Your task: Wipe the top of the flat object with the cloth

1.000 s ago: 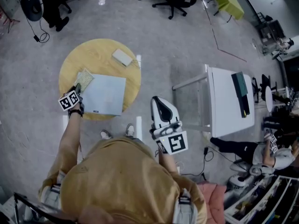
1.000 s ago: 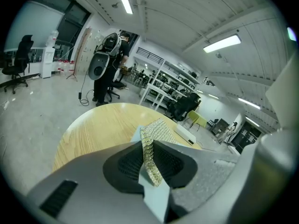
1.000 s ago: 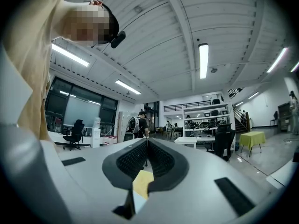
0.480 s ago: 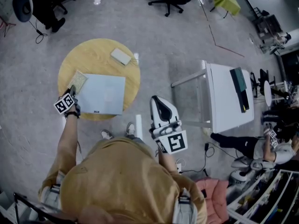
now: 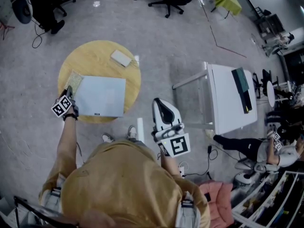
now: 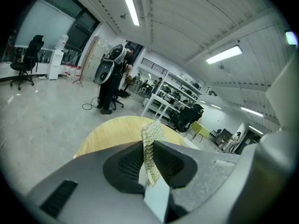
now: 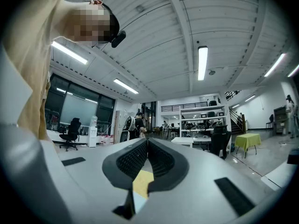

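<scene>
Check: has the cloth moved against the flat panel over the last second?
Yes. The cloth, pinched in the left tool, has slid left off the flat panel corner it overlapped and now sits beside the panel's left edge.

Two grippers: left gripper (image 5: 69, 91), right gripper (image 5: 159, 101). One cloth (image 5: 74, 79). One flat object (image 5: 100, 96). One small block (image 5: 121, 58), at its 12 o'clock. One round table (image 5: 95, 56).

- My cloth (image 6: 149, 141), centre of the frame: knobbly open-weave fabric, rough.
- My left gripper (image 6: 147, 167): matt grey plastic, with ribbed black pads (image 6: 128, 164).
- The table (image 5: 95, 56), upper left: pale wood, matt grain.
- The flat object (image 5: 100, 96): smooth, matt.
</scene>
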`<state>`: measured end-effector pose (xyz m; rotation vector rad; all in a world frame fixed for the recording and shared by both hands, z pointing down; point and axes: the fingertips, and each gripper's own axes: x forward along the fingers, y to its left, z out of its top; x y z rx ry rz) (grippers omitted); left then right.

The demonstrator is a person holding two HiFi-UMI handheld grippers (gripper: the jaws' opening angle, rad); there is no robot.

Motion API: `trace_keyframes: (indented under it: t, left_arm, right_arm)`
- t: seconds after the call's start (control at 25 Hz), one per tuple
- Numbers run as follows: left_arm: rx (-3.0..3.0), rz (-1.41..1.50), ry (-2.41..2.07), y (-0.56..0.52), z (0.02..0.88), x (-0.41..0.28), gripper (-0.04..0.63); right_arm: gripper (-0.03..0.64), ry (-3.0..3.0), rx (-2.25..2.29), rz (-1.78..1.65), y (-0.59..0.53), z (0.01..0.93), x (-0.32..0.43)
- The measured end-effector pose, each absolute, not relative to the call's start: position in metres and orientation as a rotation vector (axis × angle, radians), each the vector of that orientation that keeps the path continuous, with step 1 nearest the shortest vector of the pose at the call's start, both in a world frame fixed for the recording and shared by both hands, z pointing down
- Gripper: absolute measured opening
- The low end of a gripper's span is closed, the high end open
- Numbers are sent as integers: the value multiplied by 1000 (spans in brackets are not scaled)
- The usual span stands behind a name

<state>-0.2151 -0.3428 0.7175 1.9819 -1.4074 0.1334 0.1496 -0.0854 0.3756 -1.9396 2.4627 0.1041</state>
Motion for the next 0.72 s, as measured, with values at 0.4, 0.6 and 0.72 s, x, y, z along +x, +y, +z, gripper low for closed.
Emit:
trace_keyframes:
  t: [0.4, 0.6, 0.72]
  left_arm:
    - [2049, 129, -1519, -334, 683, -231, 61]
    - [2113, -6, -1537, -320, 639, -226, 61]
    - [2163, -77, -1542, -308, 607, -225, 61]
  right_arm:
    - [2, 2493, -1876, 109, -86, 379, 153]
    - [2, 2529, -1816, 108, -92, 385, 151]
    - [2, 2554, -1764, 108, -99, 383, 145]
